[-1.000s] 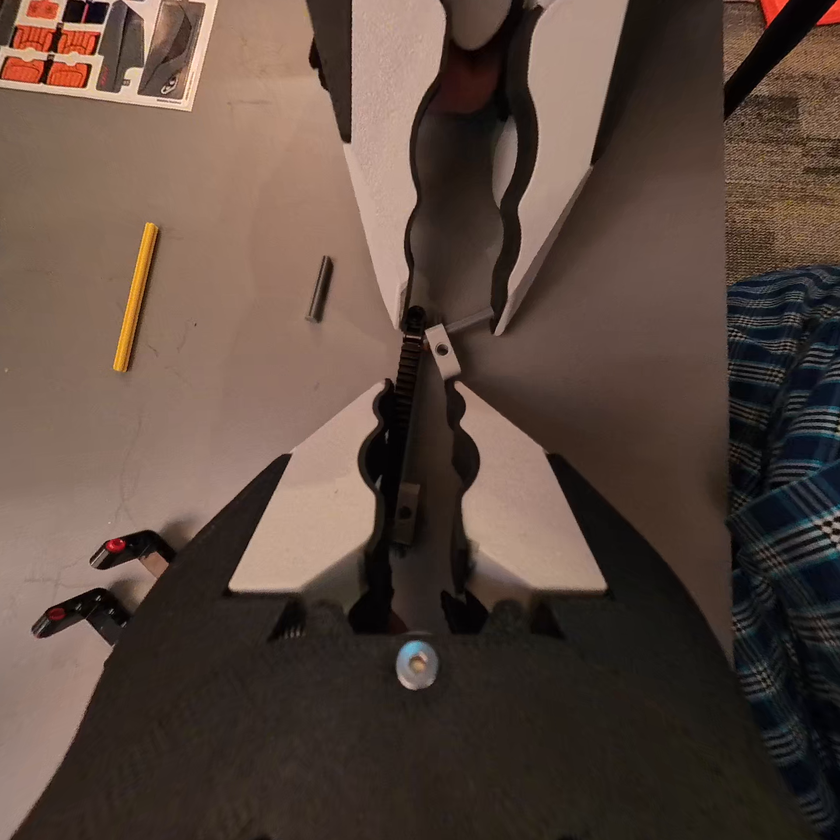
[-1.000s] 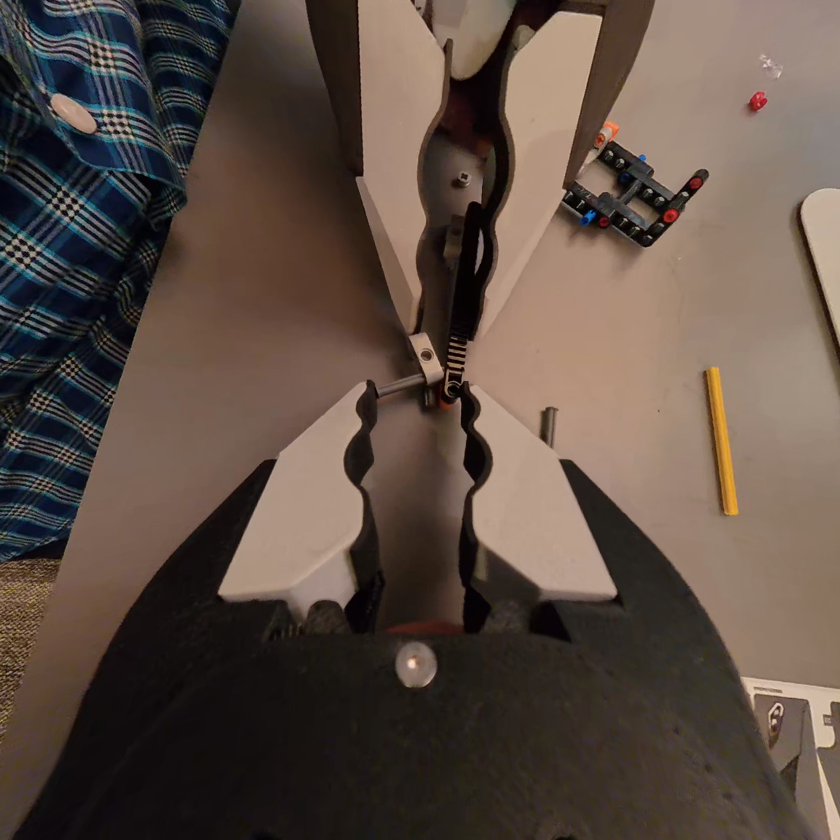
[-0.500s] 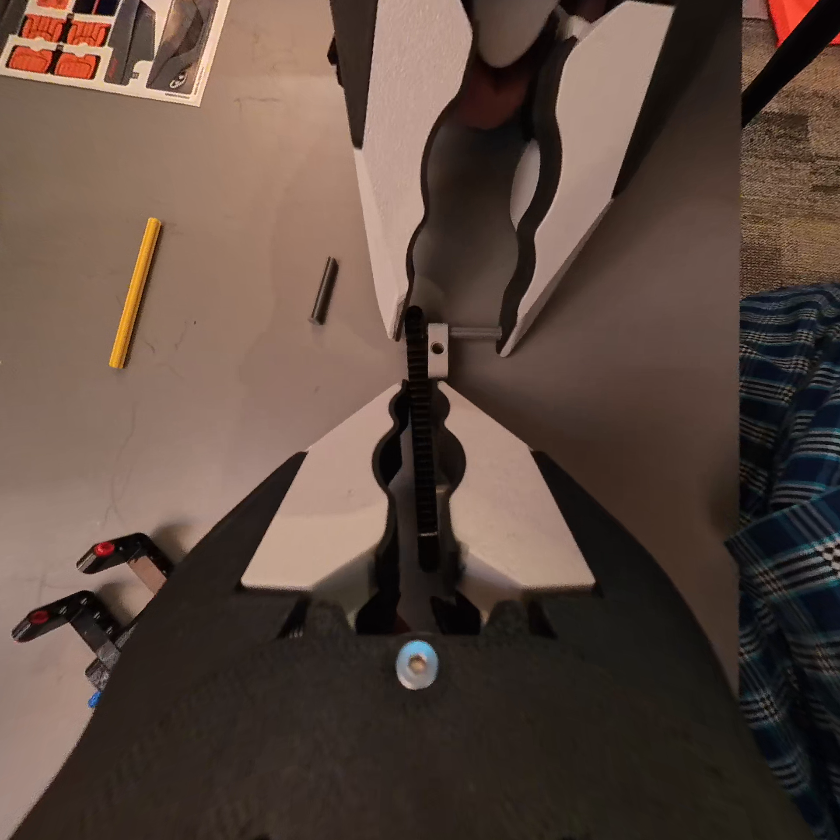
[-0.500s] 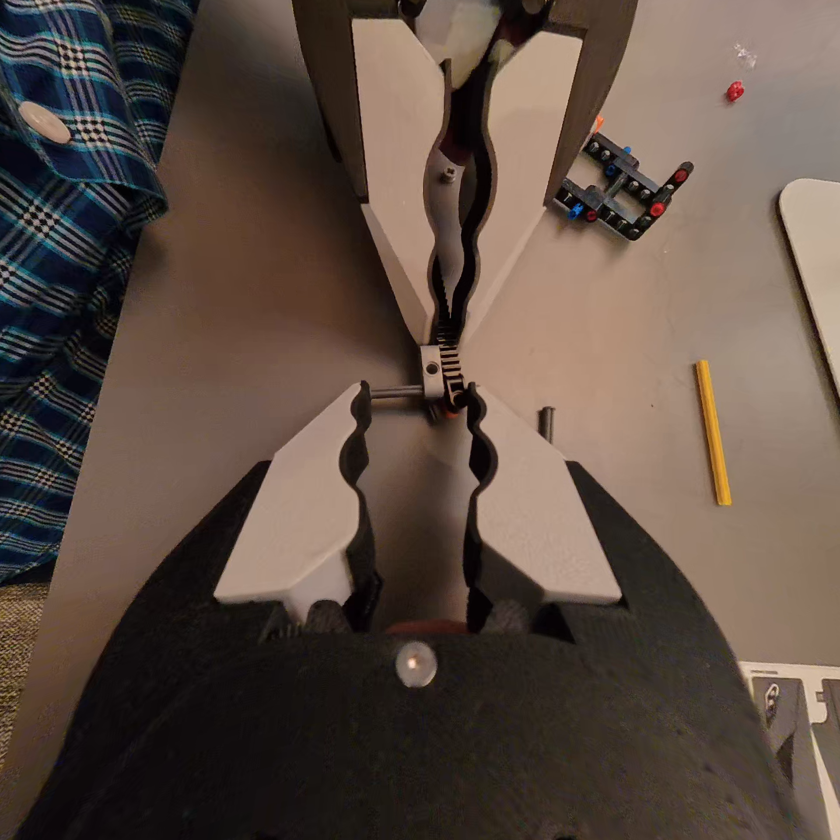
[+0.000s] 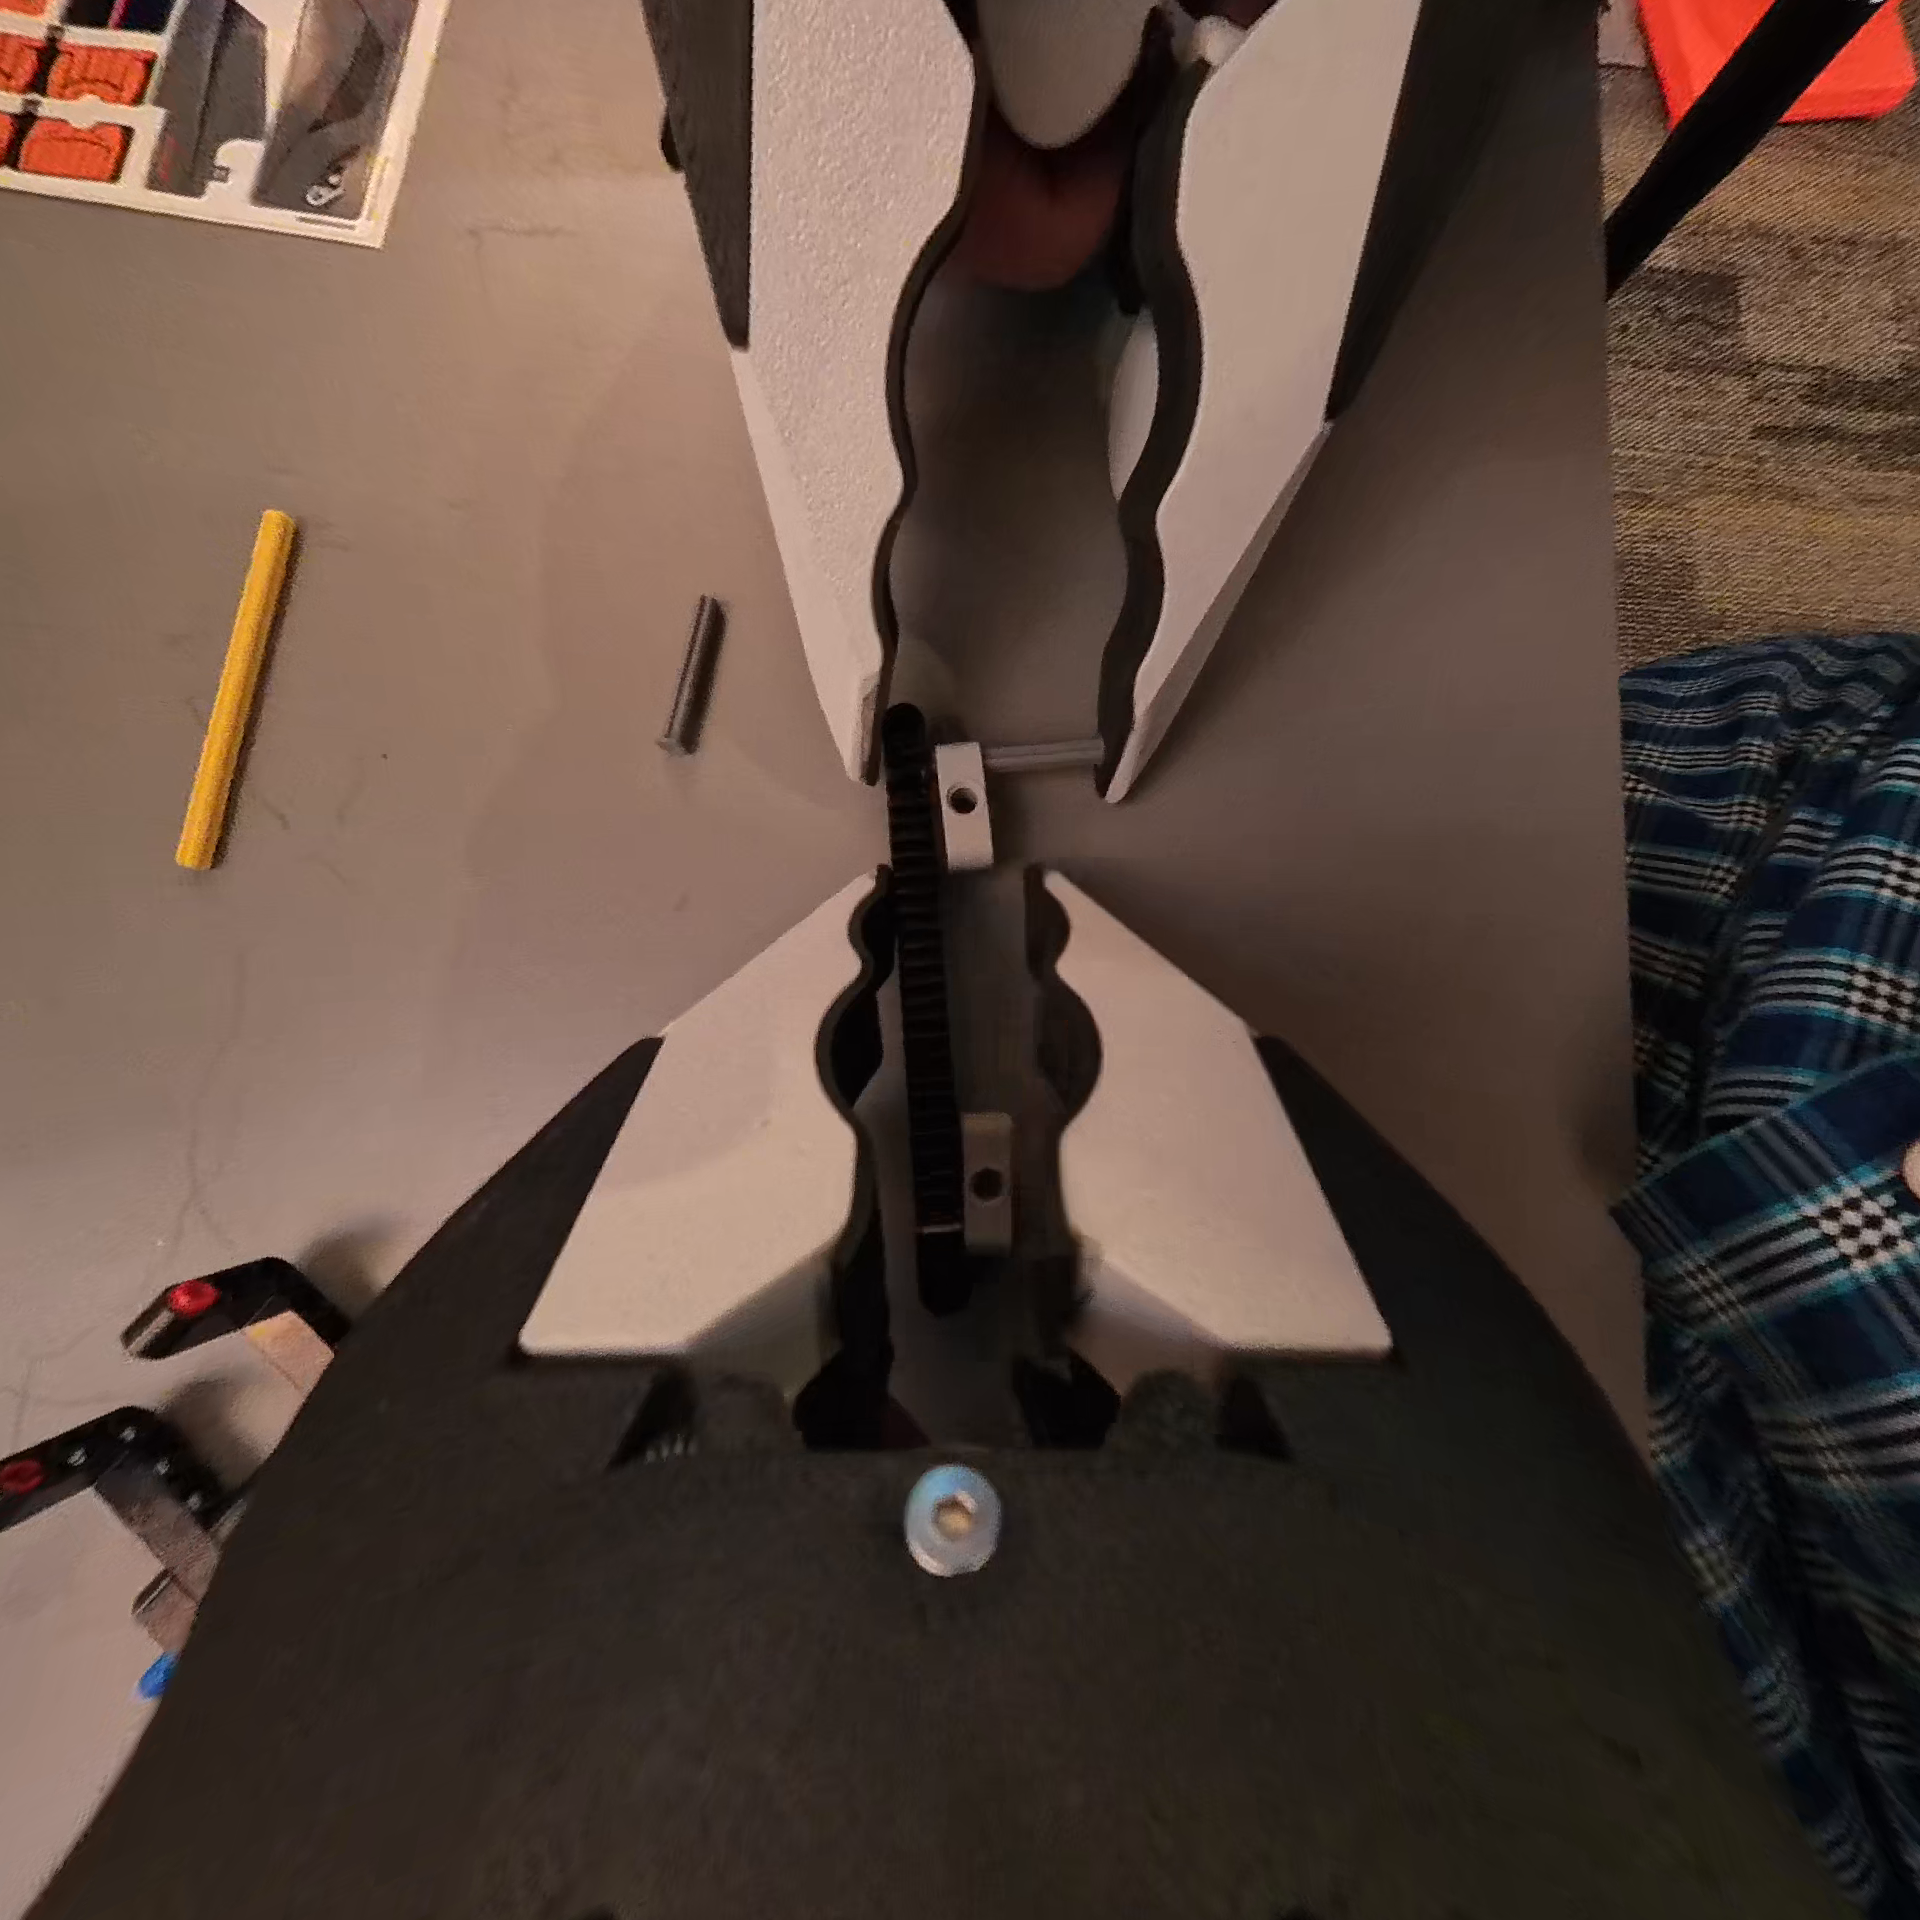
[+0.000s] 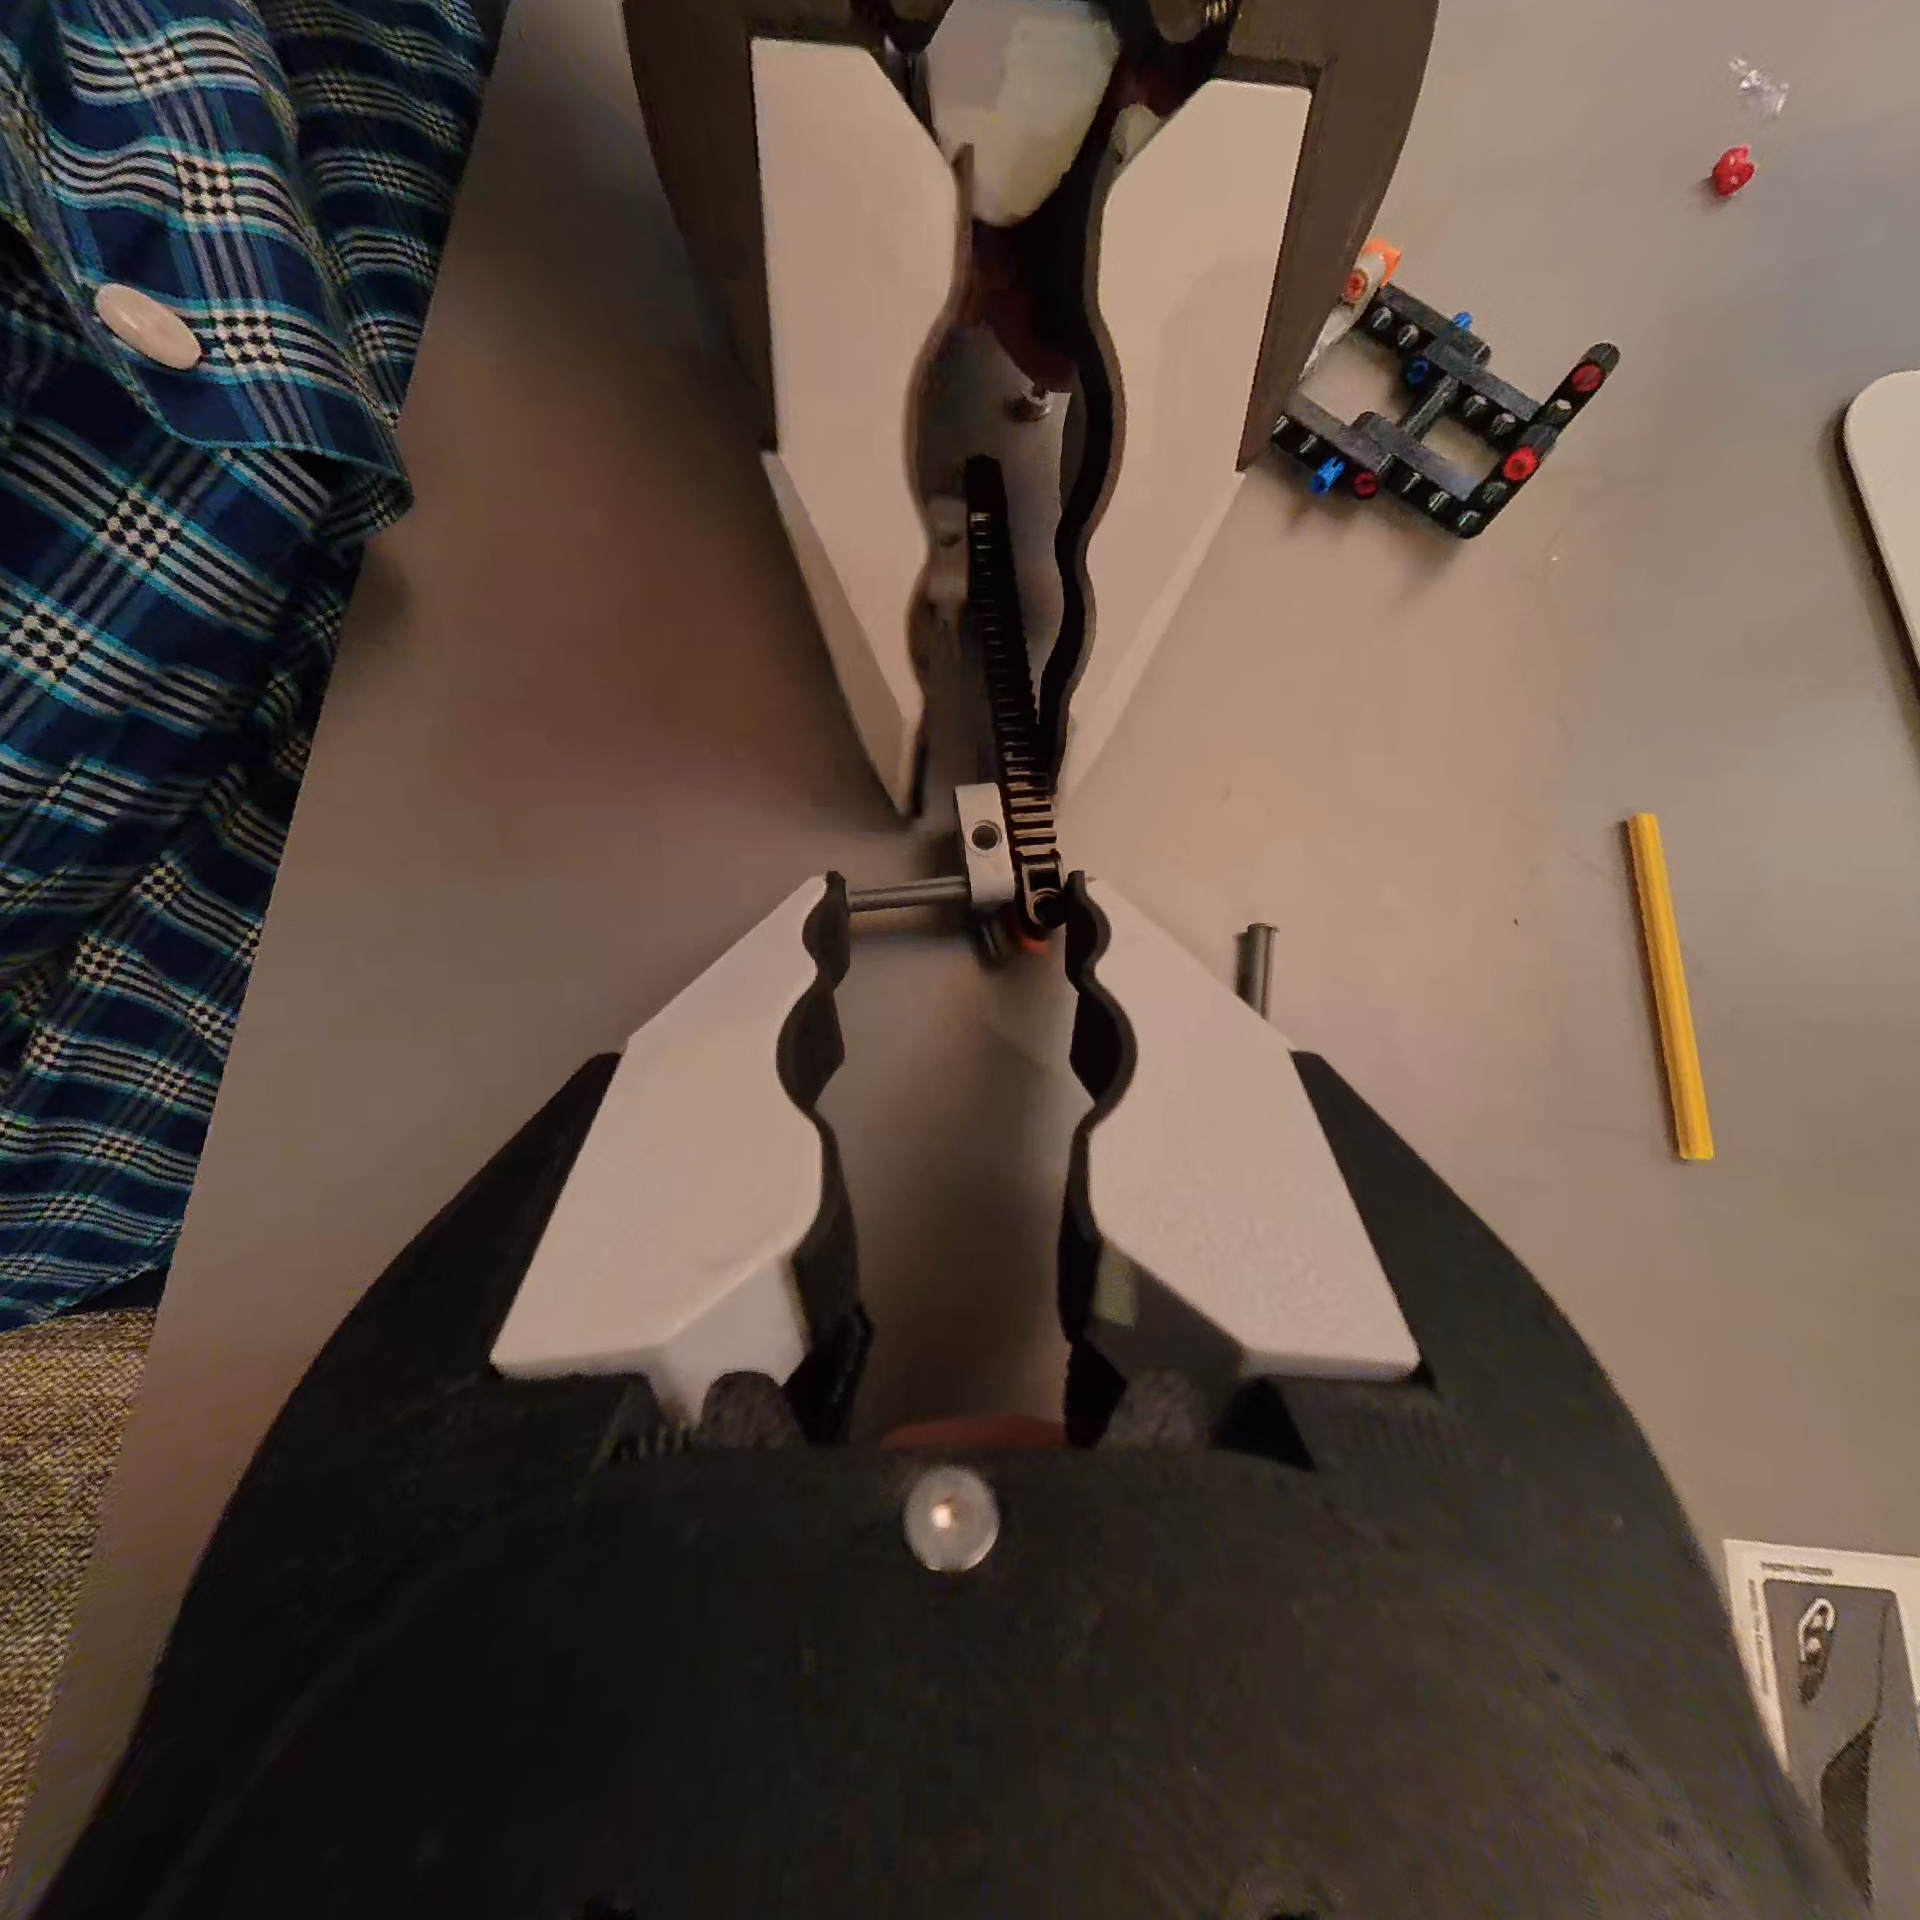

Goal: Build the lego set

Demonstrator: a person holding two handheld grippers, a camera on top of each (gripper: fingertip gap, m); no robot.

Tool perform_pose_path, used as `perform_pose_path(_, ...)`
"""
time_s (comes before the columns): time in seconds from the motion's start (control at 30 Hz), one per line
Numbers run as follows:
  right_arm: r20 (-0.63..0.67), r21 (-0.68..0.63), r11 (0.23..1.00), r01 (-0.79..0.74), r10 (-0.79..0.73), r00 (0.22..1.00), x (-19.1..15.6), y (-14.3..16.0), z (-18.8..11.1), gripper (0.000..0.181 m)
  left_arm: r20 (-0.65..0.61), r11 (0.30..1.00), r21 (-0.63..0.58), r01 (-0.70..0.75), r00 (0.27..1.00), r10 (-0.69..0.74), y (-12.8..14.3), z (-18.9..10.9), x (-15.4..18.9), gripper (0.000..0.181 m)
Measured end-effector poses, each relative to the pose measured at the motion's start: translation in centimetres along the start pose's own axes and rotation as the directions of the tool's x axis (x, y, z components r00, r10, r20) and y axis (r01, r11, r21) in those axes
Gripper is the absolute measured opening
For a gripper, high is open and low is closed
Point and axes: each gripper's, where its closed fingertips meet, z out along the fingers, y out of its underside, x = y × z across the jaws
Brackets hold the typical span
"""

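Observation:
A black toothed gear rack (image 5: 920, 1039) carries a grey connector (image 5: 964, 805) at its far end and a second one (image 5: 987, 1184) near my palm. It lies between the fingers of my left gripper (image 5: 961, 878), whose jaws stand apart, with the rack leaning on the left pad. My right gripper (image 6: 951, 894) faces it tip to tip. It is shut across a thin grey axle (image 6: 904, 894) that enters the connector (image 6: 982, 842), and across the rack's end (image 6: 1039, 883). The rack (image 6: 1008, 675) runs back into the left gripper's gap.
On the grey table lie a yellow axle (image 5: 237, 686), a short dark pin (image 5: 694, 673), a black beam frame with red and blue pins (image 6: 1439, 416), a sticker sheet (image 5: 208, 104) and a small red piece (image 6: 1730, 171). A person's plaid shirt (image 5: 1787, 1143) is at the table's edge.
Half a second ago my left gripper was shut on the rack; now its jaws have opened and the rack rests loosely between them. My right gripper keeps its hold on the axle and rack end.

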Motion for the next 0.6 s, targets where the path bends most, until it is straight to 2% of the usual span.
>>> perform_pose_path(0.03,0.005,0.001,1.000,-0.002,0.002,1.000,-0.02,0.00,-0.02,0.039,-0.003,1.000,-0.001,0.003,1.000,-0.003,-0.01,0.01,0.02,0.024)
perform_pose_path(0.13,0.009,0.001,1.000,0.001,-0.001,1.000,-0.08,-0.01,0.00,0.039,0.011,1.000,-0.007,-0.008,1.000,0.008,0.04,0.00,-0.16,0.018)
perform_pose_path(0.4,0.018,0.004,1.000,-0.015,0.015,1.000,-0.01,-0.01,-0.03,0.039,0.033,1.000,-0.021,-0.008,0.999,0.009,0.03,0.05,-0.33,0.017)
perform_pose_path(0.53,0.015,0.005,1.000,-0.021,0.021,1.000,0.10,-0.01,-0.03,0.037,0.063,0.998,-0.050,-0.022,0.998,0.025,0.29,-0.33,-0.82,0.024)
perform_pose_path(0.6,0.018,0.005,1.000,-0.022,0.022,1.000,0.09,-0.01,-0.01,0.037,0.070,0.998,-0.064,-0.025,0.997,0.030,0.42,-0.34,-0.91,0.021)
